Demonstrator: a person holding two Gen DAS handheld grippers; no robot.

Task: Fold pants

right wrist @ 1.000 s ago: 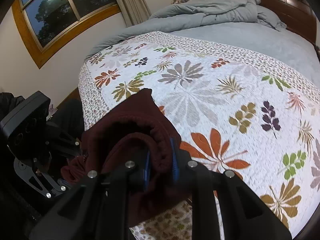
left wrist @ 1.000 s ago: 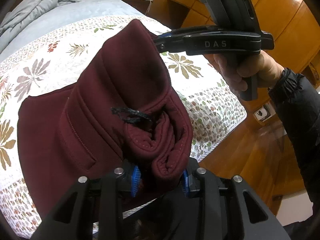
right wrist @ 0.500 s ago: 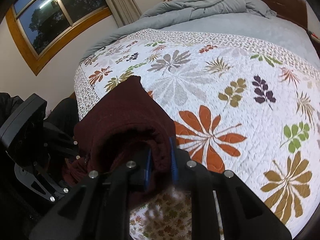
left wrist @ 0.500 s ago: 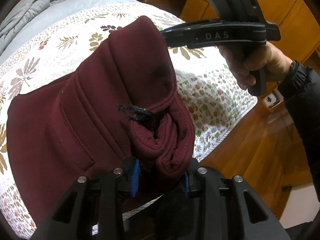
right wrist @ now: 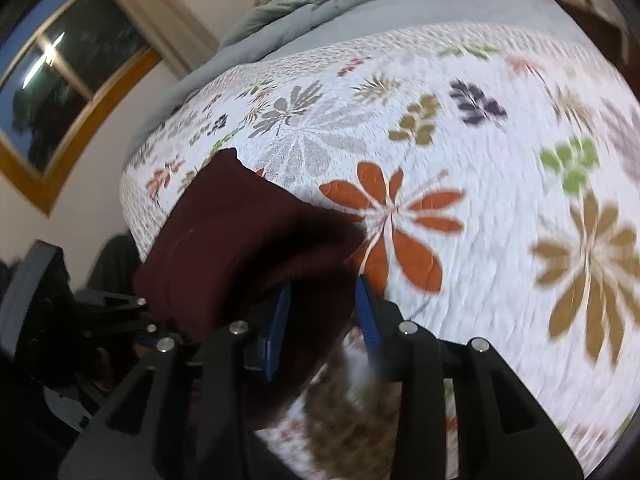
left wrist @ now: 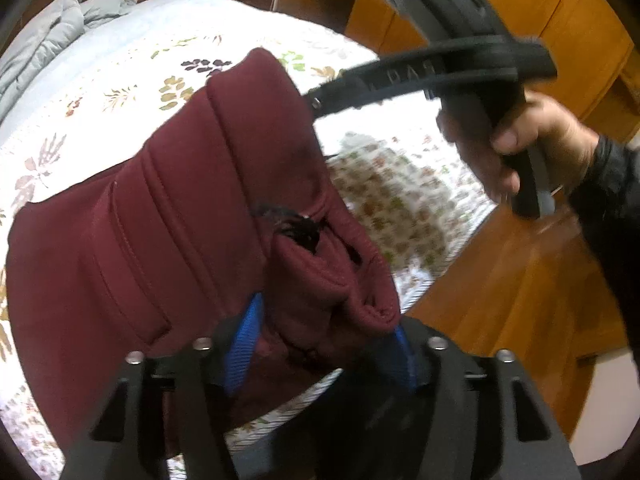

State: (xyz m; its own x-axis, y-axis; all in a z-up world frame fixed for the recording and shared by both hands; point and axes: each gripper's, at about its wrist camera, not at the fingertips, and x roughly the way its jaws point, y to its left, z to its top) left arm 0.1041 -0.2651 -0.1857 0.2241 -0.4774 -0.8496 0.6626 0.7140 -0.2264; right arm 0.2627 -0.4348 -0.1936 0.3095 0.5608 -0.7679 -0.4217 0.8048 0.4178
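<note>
The maroon pants (left wrist: 140, 240) lie folded on the flowered quilt (left wrist: 100, 80) near the bed's corner, with a black drawstring (left wrist: 292, 228) poking out of the bunched waistband. My left gripper (left wrist: 322, 344) is opening; that bunched end sits between its blue pads, loose on the left side. My right gripper (right wrist: 324, 320) is opening too, straddling the other edge of the pants (right wrist: 224, 240) with a gap at its right pad. In the left wrist view the right gripper (left wrist: 320, 100) reaches the fold's far end, held by a hand (left wrist: 532, 140).
A grey duvet (right wrist: 340, 0) is heaped at the head of the bed. The quilt's edge (left wrist: 440, 264) drops to a wooden floor (left wrist: 500, 300). Wooden cupboards (left wrist: 580, 40) stand behind the hand. A window (right wrist: 60, 80) is on the wall at left.
Both pairs of jaws have widened from a tight grip on the pants. The held fold has come down onto the quilt, and the right gripper has rolled.
</note>
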